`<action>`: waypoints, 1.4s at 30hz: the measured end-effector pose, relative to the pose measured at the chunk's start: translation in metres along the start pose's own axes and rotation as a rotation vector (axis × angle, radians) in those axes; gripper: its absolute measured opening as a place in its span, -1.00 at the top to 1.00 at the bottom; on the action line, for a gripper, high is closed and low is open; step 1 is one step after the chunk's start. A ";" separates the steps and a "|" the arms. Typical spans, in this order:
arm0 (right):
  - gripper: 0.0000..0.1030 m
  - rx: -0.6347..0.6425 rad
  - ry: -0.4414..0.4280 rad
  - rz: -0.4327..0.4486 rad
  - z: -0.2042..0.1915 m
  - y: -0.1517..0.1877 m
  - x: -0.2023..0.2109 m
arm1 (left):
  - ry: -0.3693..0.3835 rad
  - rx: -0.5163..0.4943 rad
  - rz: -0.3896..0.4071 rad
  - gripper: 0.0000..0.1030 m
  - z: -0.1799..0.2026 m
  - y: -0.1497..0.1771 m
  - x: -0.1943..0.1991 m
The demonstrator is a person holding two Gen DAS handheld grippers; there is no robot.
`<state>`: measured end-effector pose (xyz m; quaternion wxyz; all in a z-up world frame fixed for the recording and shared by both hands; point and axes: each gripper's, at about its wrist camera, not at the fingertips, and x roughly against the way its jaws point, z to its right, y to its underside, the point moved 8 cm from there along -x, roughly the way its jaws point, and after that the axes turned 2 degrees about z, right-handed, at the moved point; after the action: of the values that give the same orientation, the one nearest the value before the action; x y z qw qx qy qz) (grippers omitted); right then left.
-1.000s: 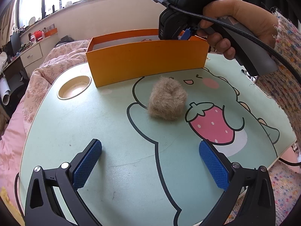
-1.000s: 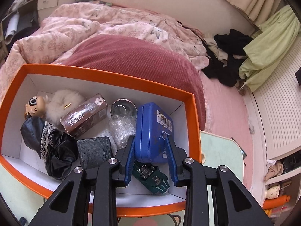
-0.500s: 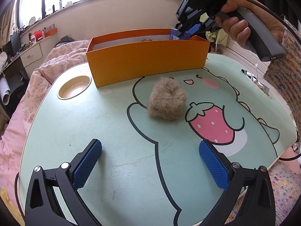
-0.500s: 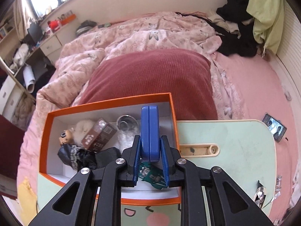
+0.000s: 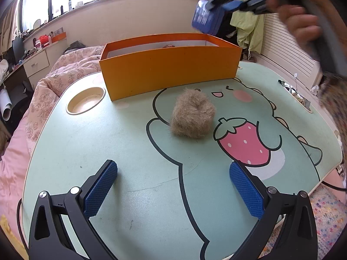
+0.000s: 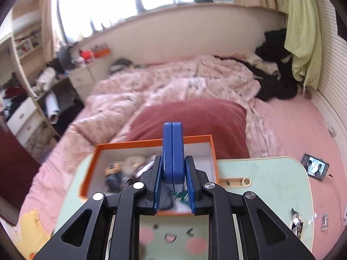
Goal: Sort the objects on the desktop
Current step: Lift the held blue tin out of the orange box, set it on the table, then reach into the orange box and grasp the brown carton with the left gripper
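My right gripper (image 6: 173, 173) is shut on a flat blue case (image 6: 172, 149), held edge-on high above the right end of the orange box (image 6: 151, 143). In the left wrist view the blue case (image 5: 207, 17) hangs in the air above the orange box (image 5: 169, 69). A tan fluffy pom-pom (image 5: 192, 116) lies on the green cartoon table (image 5: 108, 143) in front of the box. My left gripper (image 5: 173, 186) is open and empty, low over the table's near side, well short of the pom-pom. Several small items lie blurred inside the box.
A round cup recess (image 5: 85, 103) sits at the table's left. A slot holder (image 6: 235, 182) is on the table beside the box. Foil scraps (image 5: 300, 96) lie at the right edge. A phone (image 6: 315, 166) lies on the pink bed around the table.
My right gripper has lifted the blue case out of the orange box and drawn it up and back. The left gripper and the pom-pom have not moved.
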<state>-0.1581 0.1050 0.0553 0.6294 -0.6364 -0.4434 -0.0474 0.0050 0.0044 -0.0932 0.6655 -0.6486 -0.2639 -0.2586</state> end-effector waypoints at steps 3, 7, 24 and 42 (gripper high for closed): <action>0.63 -0.005 -0.108 -0.027 -0.003 0.033 0.023 | -0.001 0.001 -0.001 -0.99 0.000 0.000 0.000; 0.63 -0.081 -0.221 -0.136 0.015 0.088 0.021 | -0.001 0.001 -0.001 -0.99 -0.001 0.000 0.000; -0.37 -0.084 -0.071 -0.096 0.058 0.155 0.027 | -0.006 0.003 -0.005 -0.99 -0.001 0.001 0.000; -1.00 0.210 0.107 -0.179 0.021 0.215 0.004 | -0.009 0.003 -0.007 -0.99 -0.004 0.003 0.000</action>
<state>-0.0319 0.1651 -0.1096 0.7087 -0.5215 -0.4665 -0.0903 0.0068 0.0009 -0.0951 0.6643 -0.6477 -0.2697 -0.2576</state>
